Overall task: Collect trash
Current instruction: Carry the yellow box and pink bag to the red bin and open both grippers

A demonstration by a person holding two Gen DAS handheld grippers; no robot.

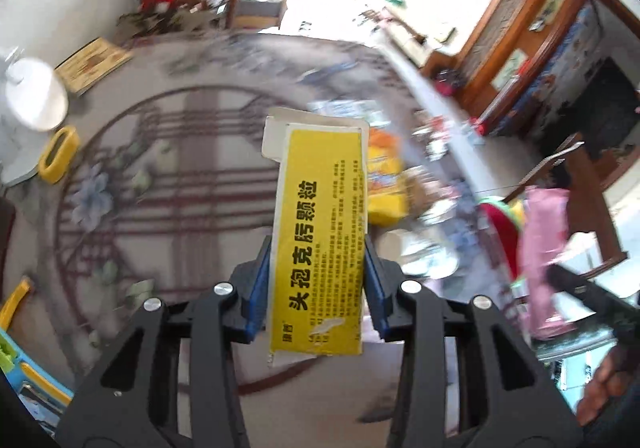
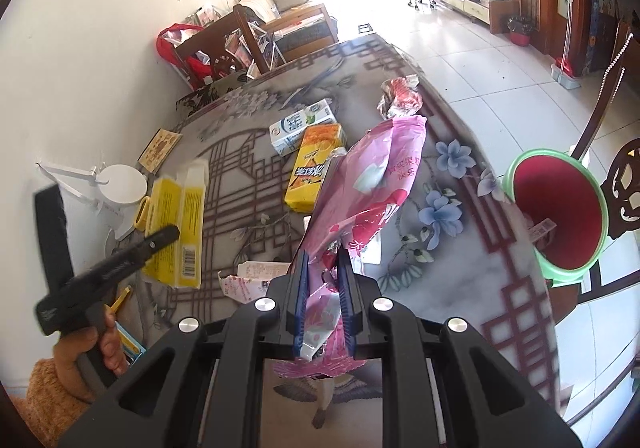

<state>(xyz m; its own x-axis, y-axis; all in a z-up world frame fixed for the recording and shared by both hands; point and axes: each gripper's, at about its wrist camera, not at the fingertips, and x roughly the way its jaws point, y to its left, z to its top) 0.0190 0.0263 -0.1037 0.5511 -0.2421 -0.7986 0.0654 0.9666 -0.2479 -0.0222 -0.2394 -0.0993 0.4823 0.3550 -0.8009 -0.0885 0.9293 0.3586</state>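
1. A yellow medicine box [image 1: 318, 244] is pinched between the left gripper [image 1: 318, 280] pads, held up over the patterned tablecloth [image 1: 168, 184].
2. A pink plastic wrapper [image 2: 360, 200] is clamped in the right gripper [image 2: 324, 300].
3. A yellow drink carton [image 2: 312, 168], a milk carton [image 2: 300, 126] and a crumpled foil wrapper [image 2: 400, 94] are seen lying beyond.
4. A green bin [image 2: 560, 208] with a red liner is seen at the table's edge.
5. The left view is blurred on its right side.
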